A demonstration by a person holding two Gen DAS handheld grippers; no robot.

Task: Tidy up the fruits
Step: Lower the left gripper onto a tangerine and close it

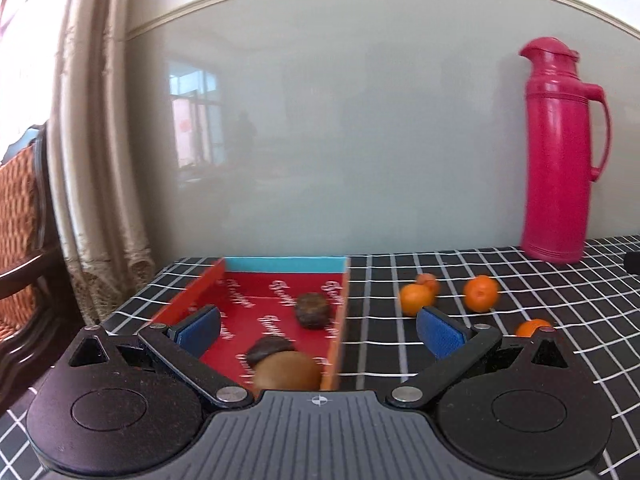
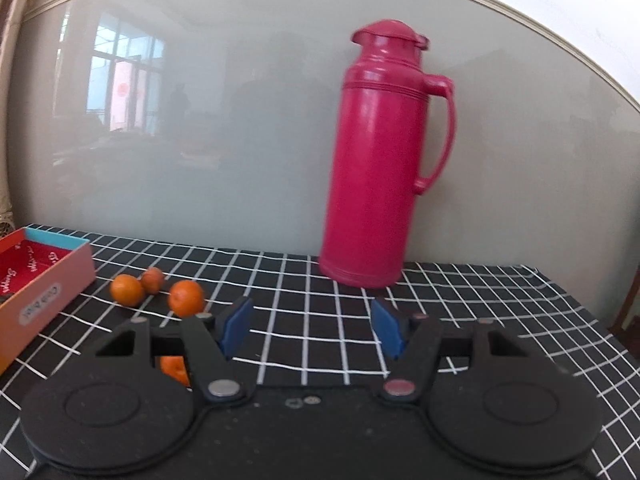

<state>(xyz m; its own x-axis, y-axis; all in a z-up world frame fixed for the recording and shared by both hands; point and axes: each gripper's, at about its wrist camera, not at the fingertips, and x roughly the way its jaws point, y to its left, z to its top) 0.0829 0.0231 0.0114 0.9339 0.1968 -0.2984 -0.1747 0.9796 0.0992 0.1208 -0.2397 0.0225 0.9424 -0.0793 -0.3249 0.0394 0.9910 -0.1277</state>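
Observation:
A shallow red box (image 1: 256, 300) with orange walls lies on the checked cloth. It holds a brown kiwi (image 1: 288, 372) and two dark brown fruits (image 1: 313, 311). My left gripper (image 1: 320, 330) stands open over the box's near right corner, nothing between its blue pads (image 1: 200, 330). Several oranges (image 1: 416, 299) lie on the cloth to the right of the box, one (image 1: 482, 292) further right, another (image 1: 532, 327) half hidden by a finger. In the right wrist view my right gripper (image 2: 312, 326) is open and empty, the oranges (image 2: 185, 298) left of it, the box (image 2: 40, 280) at far left.
A tall pink thermos jug (image 2: 380, 160) stands by the glossy grey wall panel at the back of the table (image 2: 500, 300). A curtain (image 1: 92, 160) and a wicker chair (image 1: 20, 220) are beyond the table's left edge.

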